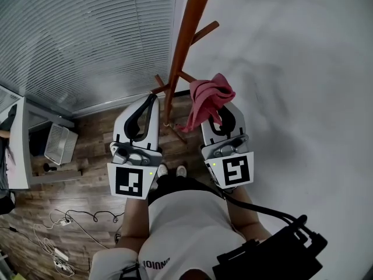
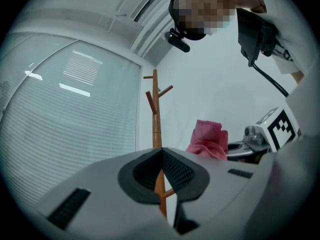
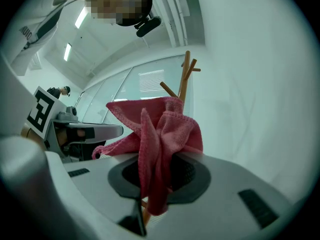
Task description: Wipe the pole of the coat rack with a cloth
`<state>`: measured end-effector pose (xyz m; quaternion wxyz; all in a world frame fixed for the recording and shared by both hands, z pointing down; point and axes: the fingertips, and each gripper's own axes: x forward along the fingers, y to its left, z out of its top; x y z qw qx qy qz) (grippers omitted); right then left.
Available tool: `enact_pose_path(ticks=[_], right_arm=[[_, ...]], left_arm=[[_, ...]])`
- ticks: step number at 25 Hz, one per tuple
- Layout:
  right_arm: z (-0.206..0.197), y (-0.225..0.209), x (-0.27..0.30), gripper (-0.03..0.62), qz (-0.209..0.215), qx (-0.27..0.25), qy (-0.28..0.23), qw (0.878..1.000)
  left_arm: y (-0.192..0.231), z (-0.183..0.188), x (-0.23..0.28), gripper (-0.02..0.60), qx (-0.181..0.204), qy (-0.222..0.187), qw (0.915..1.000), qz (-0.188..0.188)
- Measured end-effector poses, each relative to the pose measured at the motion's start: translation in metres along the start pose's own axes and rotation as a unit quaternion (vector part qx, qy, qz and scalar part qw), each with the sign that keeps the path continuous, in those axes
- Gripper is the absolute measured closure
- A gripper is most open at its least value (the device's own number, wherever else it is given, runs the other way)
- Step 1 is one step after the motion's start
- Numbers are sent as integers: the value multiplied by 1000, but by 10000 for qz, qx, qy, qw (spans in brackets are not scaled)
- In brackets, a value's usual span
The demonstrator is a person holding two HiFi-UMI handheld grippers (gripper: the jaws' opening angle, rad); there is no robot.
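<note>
Between the two grippers stands the coat rack's wooden pole (image 1: pixel 185 39). Right gripper (image 1: pixel 226 113): jaws clamped on a bunched pink cloth (image 1: pixel 210 98), held just beside the pole on its right. Left gripper (image 1: pixel 152 100): jaws closed tip to tip, nothing between them.

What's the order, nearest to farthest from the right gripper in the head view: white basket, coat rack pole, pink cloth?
1. pink cloth, held by the right gripper.
2. coat rack pole, just left of it.
3. white basket, far left on the floor.
</note>
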<state>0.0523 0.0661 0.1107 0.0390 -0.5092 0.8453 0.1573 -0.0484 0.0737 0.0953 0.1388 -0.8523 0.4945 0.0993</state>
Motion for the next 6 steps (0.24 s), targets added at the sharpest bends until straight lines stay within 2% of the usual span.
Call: enact_pose_path(ticks=[6], right_arm=[[-1, -3, 0, 510, -20, -38, -17, 10000]], left_arm=[[-3, -2, 3, 568, 33, -14, 10000, -48]])
